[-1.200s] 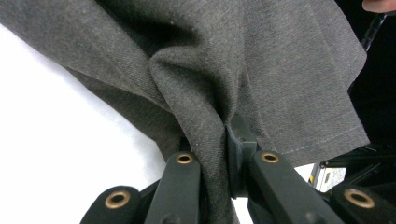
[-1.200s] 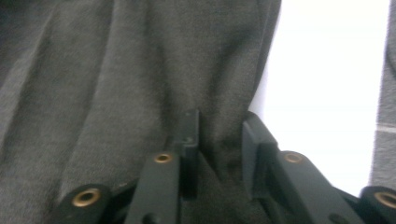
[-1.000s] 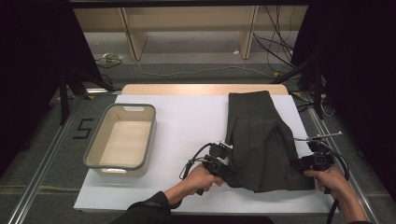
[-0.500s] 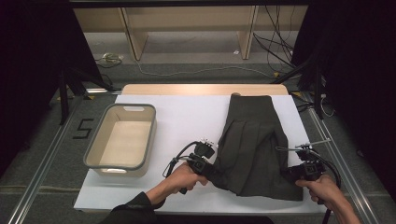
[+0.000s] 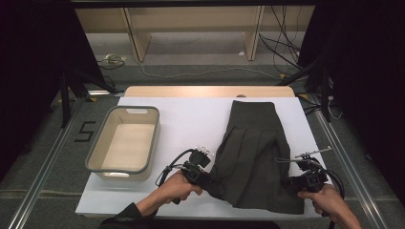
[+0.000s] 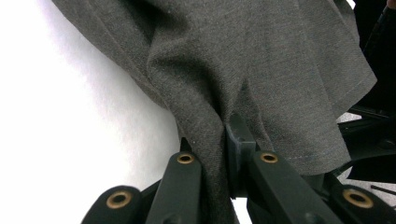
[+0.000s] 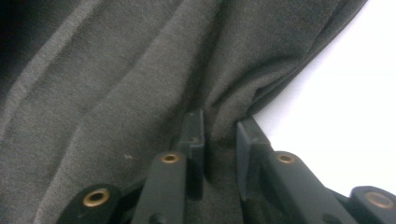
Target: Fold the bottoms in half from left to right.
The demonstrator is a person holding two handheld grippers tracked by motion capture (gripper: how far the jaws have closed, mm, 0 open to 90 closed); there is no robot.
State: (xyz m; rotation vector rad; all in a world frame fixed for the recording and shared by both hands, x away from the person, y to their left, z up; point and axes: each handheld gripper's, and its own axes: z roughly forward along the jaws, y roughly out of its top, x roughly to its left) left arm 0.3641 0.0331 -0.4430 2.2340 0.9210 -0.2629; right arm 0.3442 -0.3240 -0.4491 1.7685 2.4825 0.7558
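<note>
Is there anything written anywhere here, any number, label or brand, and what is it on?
"5": a dark numeral on the grey floor, left of the table and beside the bin.
The garment, the bin and the table show no readable words or labels.

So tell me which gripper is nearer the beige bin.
Left. The left gripper grips the grey garment's near-left corner, just right of the bin. The right gripper grips the garment's opposite near corner, farther away.
</note>
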